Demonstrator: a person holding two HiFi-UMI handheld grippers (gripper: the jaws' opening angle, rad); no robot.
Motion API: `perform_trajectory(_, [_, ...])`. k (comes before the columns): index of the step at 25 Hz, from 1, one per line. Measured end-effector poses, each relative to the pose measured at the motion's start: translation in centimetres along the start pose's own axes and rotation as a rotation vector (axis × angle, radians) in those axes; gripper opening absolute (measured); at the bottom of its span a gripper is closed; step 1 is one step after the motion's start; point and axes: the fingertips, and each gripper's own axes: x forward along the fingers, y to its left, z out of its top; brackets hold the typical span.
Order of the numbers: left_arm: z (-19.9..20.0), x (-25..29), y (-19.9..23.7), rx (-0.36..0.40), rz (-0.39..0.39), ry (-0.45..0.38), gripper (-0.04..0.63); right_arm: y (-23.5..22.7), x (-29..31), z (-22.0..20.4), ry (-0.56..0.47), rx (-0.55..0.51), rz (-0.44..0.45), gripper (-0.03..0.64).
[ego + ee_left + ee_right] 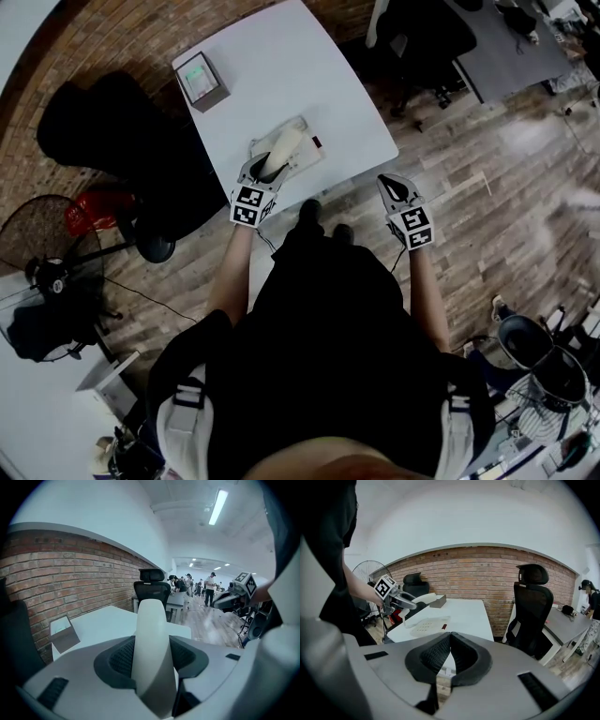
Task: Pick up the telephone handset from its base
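The white telephone handset stands between the jaws of my left gripper, which is shut on it. In the head view this left gripper is over the table's near edge, with the handset above the pale telephone base. The right gripper view shows the handset lifted clear of the flat base. My right gripper is shut with nothing in it. In the head view the right gripper hangs over the wooden floor, right of the table's corner.
The phone sits on a white table, and a small grey box with a green screen stands at the table's far side. A black office chair stands to the right of the table, a fan to its left.
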Motion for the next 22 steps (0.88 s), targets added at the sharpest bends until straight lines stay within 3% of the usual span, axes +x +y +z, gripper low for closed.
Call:
perform_trajectory(7, [0.6, -1.4, -1.4, -0.082, 0.036, -0.061, 0.218, 0.8, -0.4, -0.9, -0.001, -0.024, 0.069, -0.002])
perform_trajectory(22, [1.6, -5.3, -4.9, -0.102, 0.082, -0.133, 0.218, 1.0, -2.0, -2.1, -0.026, -0.047, 0.124, -0.002])
